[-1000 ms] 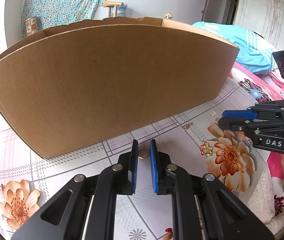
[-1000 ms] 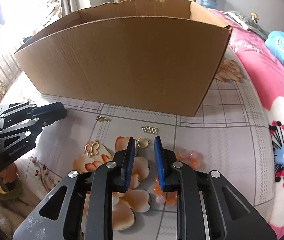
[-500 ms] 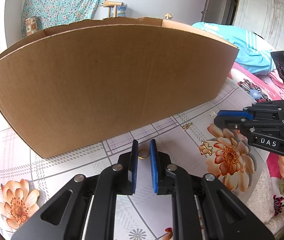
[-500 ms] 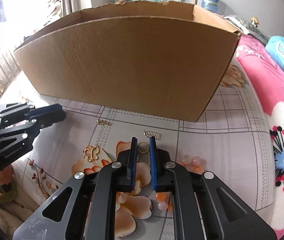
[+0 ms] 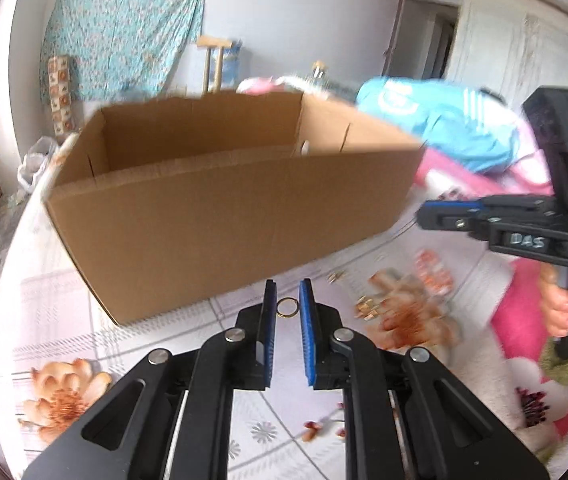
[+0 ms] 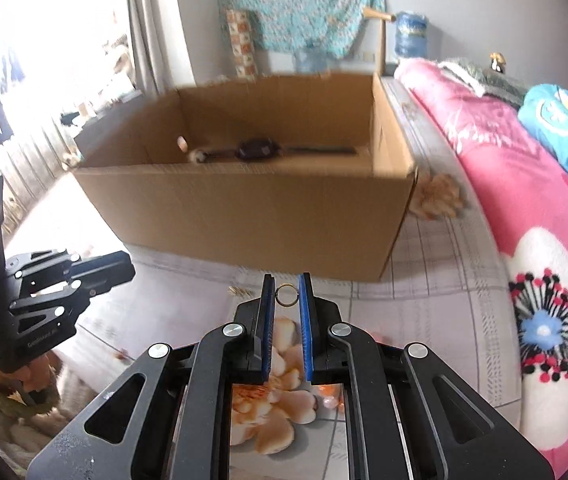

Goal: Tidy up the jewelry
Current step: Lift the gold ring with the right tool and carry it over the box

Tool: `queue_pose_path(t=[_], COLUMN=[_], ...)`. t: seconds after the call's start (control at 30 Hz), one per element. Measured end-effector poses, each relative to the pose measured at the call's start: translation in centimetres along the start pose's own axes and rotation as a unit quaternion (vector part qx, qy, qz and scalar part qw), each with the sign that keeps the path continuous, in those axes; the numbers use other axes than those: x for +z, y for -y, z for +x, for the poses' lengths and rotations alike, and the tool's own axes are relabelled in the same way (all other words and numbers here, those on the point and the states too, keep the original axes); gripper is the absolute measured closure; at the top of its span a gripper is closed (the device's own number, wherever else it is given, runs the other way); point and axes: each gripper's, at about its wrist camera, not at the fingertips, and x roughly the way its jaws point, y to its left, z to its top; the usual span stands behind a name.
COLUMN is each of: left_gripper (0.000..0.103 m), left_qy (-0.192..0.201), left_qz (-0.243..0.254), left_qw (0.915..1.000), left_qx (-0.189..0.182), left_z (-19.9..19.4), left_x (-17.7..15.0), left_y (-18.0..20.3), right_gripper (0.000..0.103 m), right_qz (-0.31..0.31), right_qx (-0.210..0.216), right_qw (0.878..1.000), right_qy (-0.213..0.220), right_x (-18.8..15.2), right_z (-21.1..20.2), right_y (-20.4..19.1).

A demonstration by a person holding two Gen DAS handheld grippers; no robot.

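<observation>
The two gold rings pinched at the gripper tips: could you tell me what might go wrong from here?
Each ring is held only at the very tips of the left gripper and right gripper, so a jolt could drop it onto the patterned cloth. Either gripper could also catch the cardboard box front wall.

Both wrist cameras sit just behind their own fingers, angled down at the cardboard box [image 5: 235,216] from its near long side; left view stands off the box's left half, looking over the rim, the right gripper [image 5: 424,216] entering at its right edge; right view stands off the box's right half, closer over the rim, the left gripper [image 6: 127,268] at its left edge; shared: box front wall, interior.
</observation>
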Motion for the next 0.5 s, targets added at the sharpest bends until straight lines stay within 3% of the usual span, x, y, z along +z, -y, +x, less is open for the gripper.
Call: queue_pose_path(t=[0.13, 0.23, 0.33, 0.5], left_gripper=[0.092, 0.092, 0.092, 0.092], left_qy=[0.052, 0.068, 0.038, -0.042], left_qz=[0.013, 0.024, 0.016, -0.021], left_qw=[0.9983, 0.997, 0.9989, 0.9983], left_qx=[-0.021, -0.027, -0.02, -0.035], left_z=[-3.6, -4.4, -2.4, 3.2], left_x=[2.9, 5.7, 8.9, 13.2], left_y=[0.8, 0.9, 0.1, -2.7], right_gripper=[0.093, 0.093, 0.093, 0.093], right_qz=[-0.005, -0.023, -0.029, -0.026], right_qx=[0.039, 0.056, 0.081, 0.098], right_qw=[0.998, 0.996, 0.994, 0.995], right_qy=[0.042, 0.069, 0.064, -0.012], right_x=[1.8, 4.4, 7.6, 11.6], right_z=[-2.2, -3.0, -1.9, 3.2], right_y=[-0.7, -1.2, -0.7, 0.5])
